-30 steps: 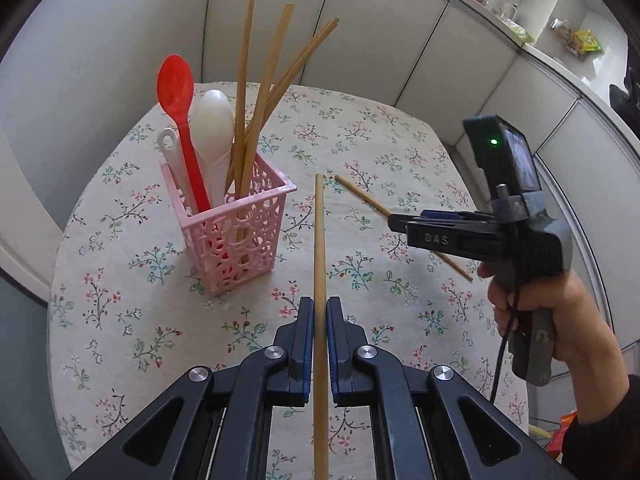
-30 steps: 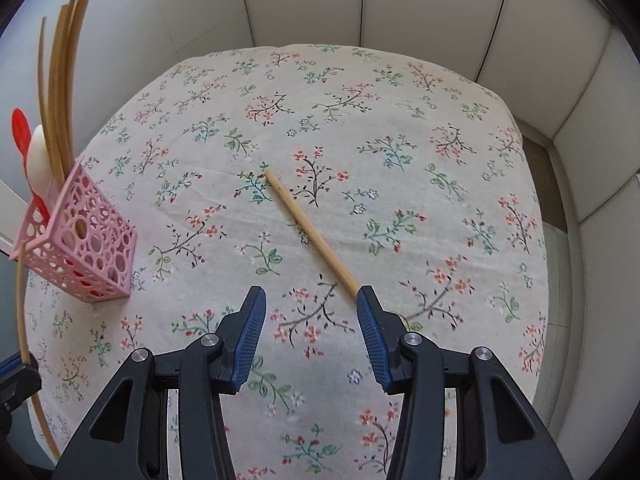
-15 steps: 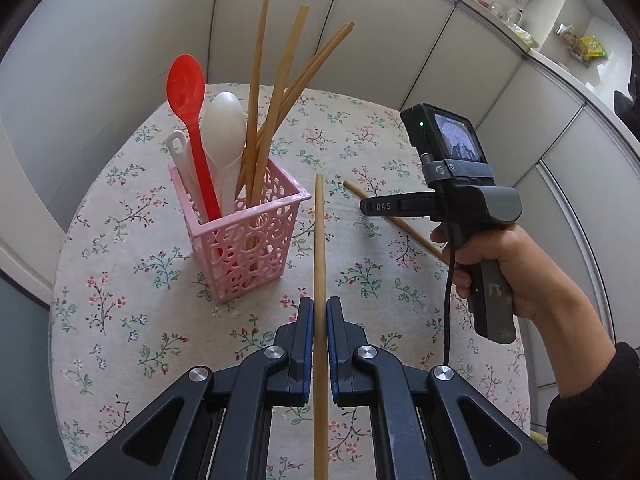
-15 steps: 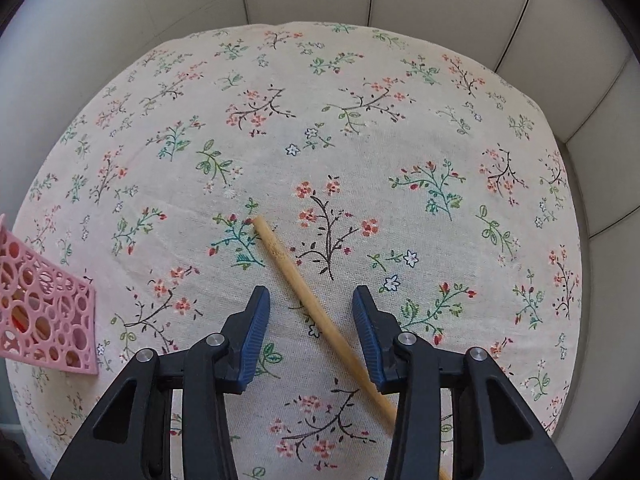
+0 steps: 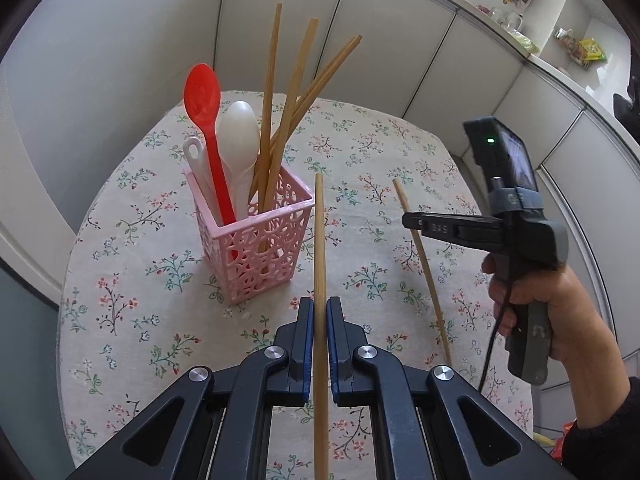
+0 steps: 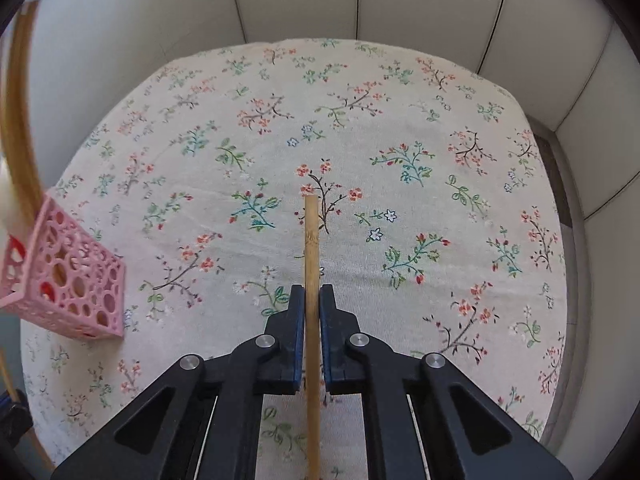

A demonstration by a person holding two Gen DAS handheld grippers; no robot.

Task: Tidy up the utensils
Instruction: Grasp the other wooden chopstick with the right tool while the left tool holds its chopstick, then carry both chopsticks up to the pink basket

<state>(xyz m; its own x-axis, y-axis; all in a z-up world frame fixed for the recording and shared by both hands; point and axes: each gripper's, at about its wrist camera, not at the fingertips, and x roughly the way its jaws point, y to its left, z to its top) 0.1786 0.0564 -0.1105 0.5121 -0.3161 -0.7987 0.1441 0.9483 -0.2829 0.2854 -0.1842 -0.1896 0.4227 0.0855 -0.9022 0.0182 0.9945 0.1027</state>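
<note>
Right wrist view: right gripper (image 6: 311, 308) is clamping a bamboo chopstick (image 6: 311, 240) mid-shaft; left gripper (image 5: 320, 320) is pinching another chopstick (image 5: 319, 248). Light, stiff, slippery; likely pivoting between jaws.

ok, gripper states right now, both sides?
Left gripper: closed on a wooden chopstick.
Right gripper: closed on a second wooden chopstick.

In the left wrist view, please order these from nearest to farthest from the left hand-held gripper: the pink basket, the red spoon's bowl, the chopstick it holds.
1. Wooden chopstick, clamped in the left hand-held gripper.
2. Pink perforated plastic basket, ahead, left.
3. Red plastic spoon bowl, above the basket, farther back.
</note>
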